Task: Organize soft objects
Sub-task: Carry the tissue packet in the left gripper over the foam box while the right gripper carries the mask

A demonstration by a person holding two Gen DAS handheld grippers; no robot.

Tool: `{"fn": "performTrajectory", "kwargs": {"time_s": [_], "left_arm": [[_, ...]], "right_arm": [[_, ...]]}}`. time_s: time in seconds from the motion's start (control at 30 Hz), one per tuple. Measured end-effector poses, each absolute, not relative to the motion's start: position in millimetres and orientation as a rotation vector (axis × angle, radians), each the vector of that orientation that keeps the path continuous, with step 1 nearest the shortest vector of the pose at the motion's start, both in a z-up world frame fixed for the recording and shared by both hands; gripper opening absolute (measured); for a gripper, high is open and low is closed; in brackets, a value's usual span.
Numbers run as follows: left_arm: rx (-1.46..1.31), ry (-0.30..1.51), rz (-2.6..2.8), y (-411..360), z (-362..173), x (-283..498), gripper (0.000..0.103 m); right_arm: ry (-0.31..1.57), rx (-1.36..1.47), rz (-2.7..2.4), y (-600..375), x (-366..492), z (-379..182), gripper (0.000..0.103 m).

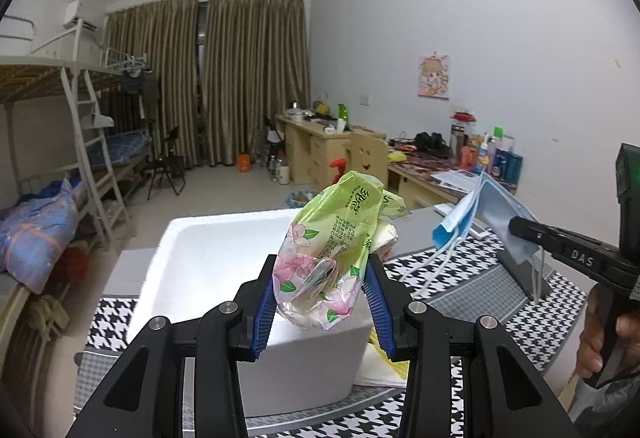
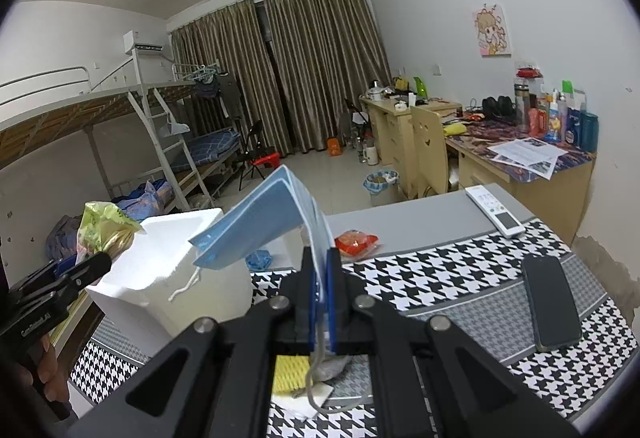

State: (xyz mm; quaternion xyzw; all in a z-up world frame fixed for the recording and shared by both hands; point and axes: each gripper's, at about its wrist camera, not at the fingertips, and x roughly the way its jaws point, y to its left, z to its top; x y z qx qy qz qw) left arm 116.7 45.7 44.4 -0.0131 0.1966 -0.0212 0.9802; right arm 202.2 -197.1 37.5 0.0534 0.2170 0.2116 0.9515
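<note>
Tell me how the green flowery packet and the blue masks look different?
The tissue packet is puffy, green with pink flowers; the face masks are flat, plain blue. The packet fills wide jaws; the masks sit in jaws nearly shut. Both are soft and held up near the white foam box.

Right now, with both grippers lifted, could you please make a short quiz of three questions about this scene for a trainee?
1. True or false: the left gripper holds a green floral tissue pack.
2. Which item does the right gripper hold? A) black phone B) blue face masks C) remote control
3. Fill in: the large open container by the grippers is a white ____ box.

Key
1. True; its blue pads press on both sides of the pack.
2. B; its jaws are shut on the folded masks, and an ear loop hangs down.
3. foam
</note>
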Motion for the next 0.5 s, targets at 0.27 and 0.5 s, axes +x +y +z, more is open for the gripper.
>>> {"fn": "performTrajectory", "kwargs": {"time_s": [0.27,0.5], "left_arm": [[-0.031,0.389,0.014,57,45,120,0.044],[-0.034,0.386,0.062,63,45,124,0.044]], "right_arm": [[0.427,0.103,0.474,-185,201,45,0.007],[0.428,0.091,0.516,-170,205,49,0.007]]}}
